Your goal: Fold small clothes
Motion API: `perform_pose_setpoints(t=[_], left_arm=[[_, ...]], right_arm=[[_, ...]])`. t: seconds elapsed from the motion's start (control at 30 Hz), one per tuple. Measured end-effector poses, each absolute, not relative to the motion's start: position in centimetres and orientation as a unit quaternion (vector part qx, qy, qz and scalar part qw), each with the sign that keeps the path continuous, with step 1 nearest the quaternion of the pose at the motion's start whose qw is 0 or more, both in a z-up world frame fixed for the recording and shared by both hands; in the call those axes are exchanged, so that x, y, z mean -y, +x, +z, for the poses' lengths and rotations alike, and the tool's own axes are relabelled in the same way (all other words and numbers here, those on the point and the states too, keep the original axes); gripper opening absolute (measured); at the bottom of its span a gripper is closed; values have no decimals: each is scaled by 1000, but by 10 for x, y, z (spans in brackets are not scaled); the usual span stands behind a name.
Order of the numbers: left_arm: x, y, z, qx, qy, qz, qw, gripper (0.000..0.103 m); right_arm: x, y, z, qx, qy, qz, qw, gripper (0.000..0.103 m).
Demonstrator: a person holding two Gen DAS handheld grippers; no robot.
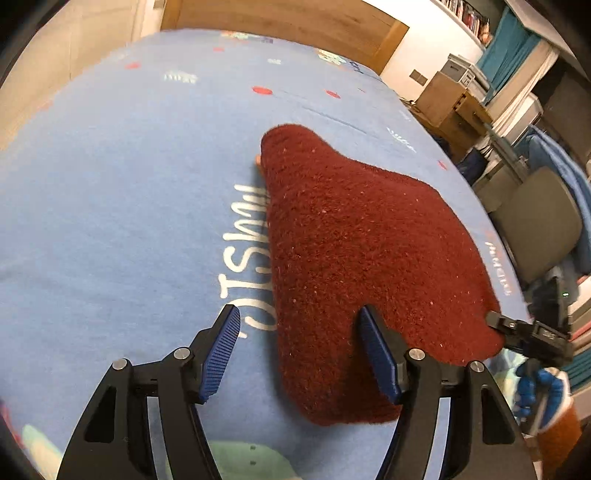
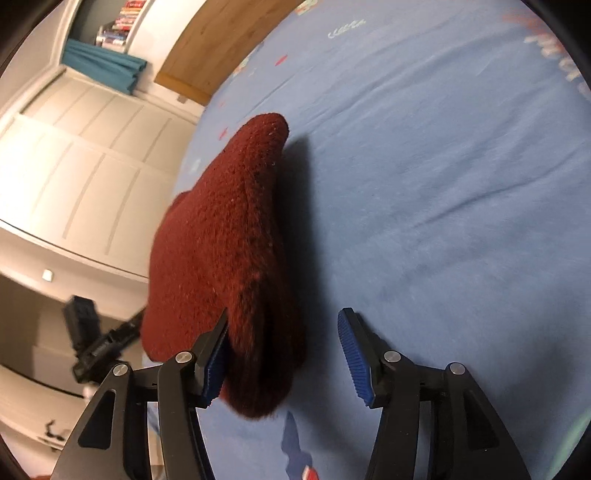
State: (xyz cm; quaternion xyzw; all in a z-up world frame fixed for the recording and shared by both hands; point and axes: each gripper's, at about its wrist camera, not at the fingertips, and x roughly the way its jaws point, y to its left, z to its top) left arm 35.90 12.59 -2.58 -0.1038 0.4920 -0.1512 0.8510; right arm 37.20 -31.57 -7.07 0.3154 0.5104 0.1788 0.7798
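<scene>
A dark red knitted garment [image 1: 354, 251] lies folded on the blue printed bedspread [image 1: 122, 177]. My left gripper [image 1: 299, 321] is open just above the garment's near left edge; its right finger is over the cloth, its left finger over the bedspread. In the right wrist view the garment [image 2: 221, 251] lies along the bed's left edge. My right gripper [image 2: 284, 325] is open at the garment's near end, with the cloth between its jaws and against the left finger [image 2: 214, 354]. The right gripper also shows in the left wrist view [image 1: 524, 332], at the garment's right corner.
The bedspread [image 2: 443, 184] stretches wide to the right of the garment. A wooden headboard [image 1: 288, 26] stands at the far end. A grey chair [image 1: 535, 225], a desk and shelves stand beyond the bed's right side. White wardrobe doors [image 2: 74, 155] face the bed's edge.
</scene>
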Motion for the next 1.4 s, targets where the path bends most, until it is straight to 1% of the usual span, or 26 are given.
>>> perform_pose_setpoints(t=[0.1,0.17,0.2,0.37,0.47,0.53,0.67,0.7,0.73,0.8,0.83,0.9,0.93,0.97,1.0,1.03,1.07,1.13,1.17,1.27,1.33,1.4], left_arm=[[-125,335,-17,-482,-89,-116,864,61],[-97,330,-15,-478,-82,-95,869,61],[-97,318,-10,-474,-78,-81,874,61],[-72,289,8,-454,-56,-41,888,61],[-64,277,20,-440,-52,-25,896,62],[-63,262,26,-429,-48,-19,902,66],[-57,238,37,-414,-38,-10,909,66],[-57,229,41,-410,-37,-8,911,69],[-56,225,42,-407,-36,-6,913,75],[-57,211,47,-398,-32,-3,917,81],[-57,205,50,-393,-29,-1,919,82],[-56,190,58,-384,-20,-1,923,82],[-57,182,62,-381,-18,-1,925,83],[-57,178,64,-377,-15,0,926,85],[-57,173,66,-372,-12,1,928,92],[-56,166,69,-364,-7,3,931,94],[-55,162,71,-359,-2,4,933,95],[-53,152,76,-346,9,4,938,99],[-53,147,77,-340,13,4,940,100],[-53,134,81,-328,15,3,945,101],[-53,127,83,-324,15,3,946,102],[-54,121,87,-318,16,4,948,102]], right_arm=[[321,361,-56,-514,290,145,794,56],[324,354,-45,-517,265,122,805,56],[323,347,-38,-517,254,112,810,56],[295,332,-1,-512,205,85,830,56],[290,297,14,-502,181,76,842,57],[282,280,23,-495,166,69,850,57],[270,238,45,-475,144,59,866,57],[266,233,49,-471,140,56,869,57],[263,223,54,-465,137,53,873,57],[257,212,61,-455,135,45,879,59],[255,203,64,-449,135,39,883,60],[251,187,71,-439,132,28,888,64],[249,180,74,-435,130,22,891,65],[247,173,77,-430,127,17,894,67],[245,169,80,-426,125,12,896,72],[243,162,85,-420,123,6,899,75],[242,156,89,-412,119,-1,903,80],[241,144,98,-399,112,-15,910,81],[241,137,102,-392,110,-22,913,83],[242,125,112,-376,104,-38,920,93],[241,118,117,-368,96,-46,924,103],[238,110,123,-358,86,-50,928,103]])
